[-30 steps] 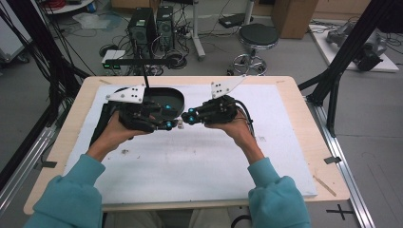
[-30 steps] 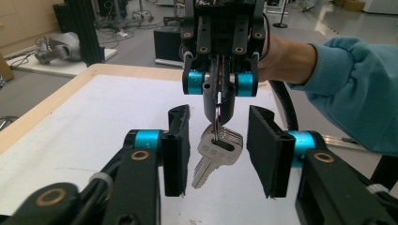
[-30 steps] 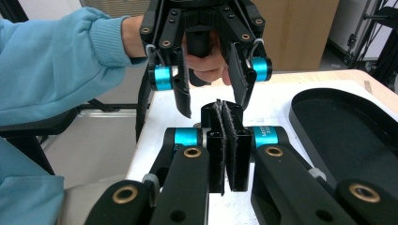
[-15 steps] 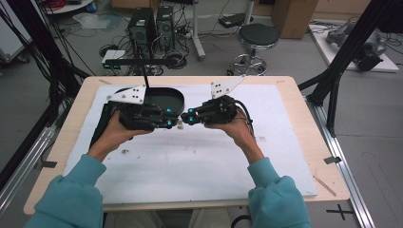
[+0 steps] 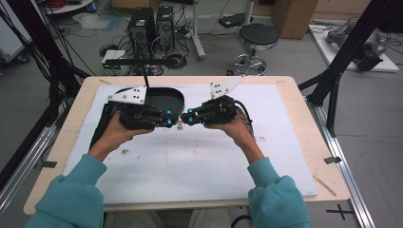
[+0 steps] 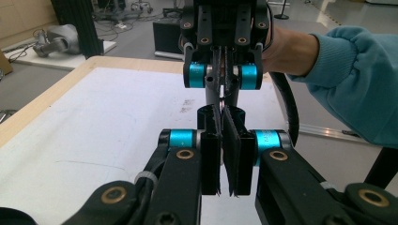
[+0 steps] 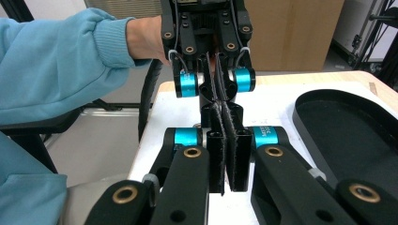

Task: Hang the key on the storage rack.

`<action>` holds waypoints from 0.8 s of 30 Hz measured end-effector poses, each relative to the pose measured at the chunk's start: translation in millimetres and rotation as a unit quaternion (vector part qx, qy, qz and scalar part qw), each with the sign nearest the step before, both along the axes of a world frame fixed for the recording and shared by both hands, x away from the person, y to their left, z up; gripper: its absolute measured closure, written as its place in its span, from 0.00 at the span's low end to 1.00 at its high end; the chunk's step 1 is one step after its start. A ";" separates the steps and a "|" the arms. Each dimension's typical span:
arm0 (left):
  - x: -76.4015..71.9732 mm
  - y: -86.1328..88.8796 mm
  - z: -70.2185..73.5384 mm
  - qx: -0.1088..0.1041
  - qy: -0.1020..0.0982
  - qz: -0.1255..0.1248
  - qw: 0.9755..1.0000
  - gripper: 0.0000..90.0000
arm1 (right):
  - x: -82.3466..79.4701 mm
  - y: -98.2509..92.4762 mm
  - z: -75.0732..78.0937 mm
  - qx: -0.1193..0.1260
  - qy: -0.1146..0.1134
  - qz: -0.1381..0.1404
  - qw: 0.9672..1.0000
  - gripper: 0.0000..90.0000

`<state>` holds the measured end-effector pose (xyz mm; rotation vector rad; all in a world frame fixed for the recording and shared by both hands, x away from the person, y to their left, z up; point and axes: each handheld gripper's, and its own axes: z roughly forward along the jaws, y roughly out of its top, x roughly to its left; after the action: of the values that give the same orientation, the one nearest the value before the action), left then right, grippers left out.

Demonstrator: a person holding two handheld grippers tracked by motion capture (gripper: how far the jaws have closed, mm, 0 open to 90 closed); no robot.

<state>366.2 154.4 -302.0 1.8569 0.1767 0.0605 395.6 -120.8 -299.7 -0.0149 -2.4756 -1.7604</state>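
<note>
Oval black tray (image 5: pixel 166 98), matte, rimmed

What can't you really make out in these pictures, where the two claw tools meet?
- High view: the small pale thing between left gripper and right gripper is too small to identify.
- Both gripper views: shut jaws hide whatever is pinched.
- High view: left gripper covers part of the black tray.
- Right gripper view: the picture's edge cuts the tray.

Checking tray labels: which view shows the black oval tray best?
Right gripper view: black oval tray close, rim and floor clear, though cropped at right. High view has it small, near side covered by the left gripper. Left gripper view faces away from it.
</note>
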 end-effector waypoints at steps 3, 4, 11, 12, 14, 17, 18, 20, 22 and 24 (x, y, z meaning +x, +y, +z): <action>0.1 -0.1 -0.1 0.001 0.001 0.000 1.000 0.95 | -0.3 0.1 -0.2 -0.001 0.004 0.000 1.000 0.99; 0.1 -0.2 -0.1 0.002 0.001 -0.001 1.000 0.96 | -0.2 0.1 -0.2 -0.002 0.003 0.000 1.000 0.99; -0.4 0.0 0.6 0.002 0.008 0.001 1.000 0.97 | 0.3 0.8 -0.6 0.002 0.003 0.001 1.000 0.99; -0.3 -0.1 0.7 0.002 0.008 0.000 1.000 0.98 | 0.2 0.9 -0.6 0.002 0.004 0.002 1.000 0.99; -0.6 -0.1 0.9 0.004 0.006 0.001 1.000 0.98 | 0.4 1.0 -0.8 0.002 0.001 0.002 1.000 0.99; -1.1 0.1 1.4 0.004 0.002 0.000 1.000 0.98 | 0.8 1.3 -1.0 0.007 -0.001 0.002 1.000 0.98; -1.3 0.3 1.5 0.004 0.002 0.001 1.000 0.98 | 0.5 1.1 -0.9 0.006 0.001 0.002 1.000 0.98; -1.4 0.2 1.3 0.004 0.001 0.002 1.000 0.98 | 0.5 1.3 -1.1 0.007 0.002 0.003 1.000 0.98; -1.7 0.3 1.5 0.005 0.000 0.005 1.000 0.98 | 1.6 2.1 -1.5 0.009 -0.008 0.001 1.000 0.97; -2.6 0.2 1.8 0.008 -0.008 0.005 1.000 0.98 | 1.1 1.8 -1.6 0.009 0.003 -0.001 1.000 0.93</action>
<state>363.7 154.6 -300.2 1.8714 0.1759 0.0833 396.7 -119.0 -301.3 -0.0204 -2.4561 -1.7820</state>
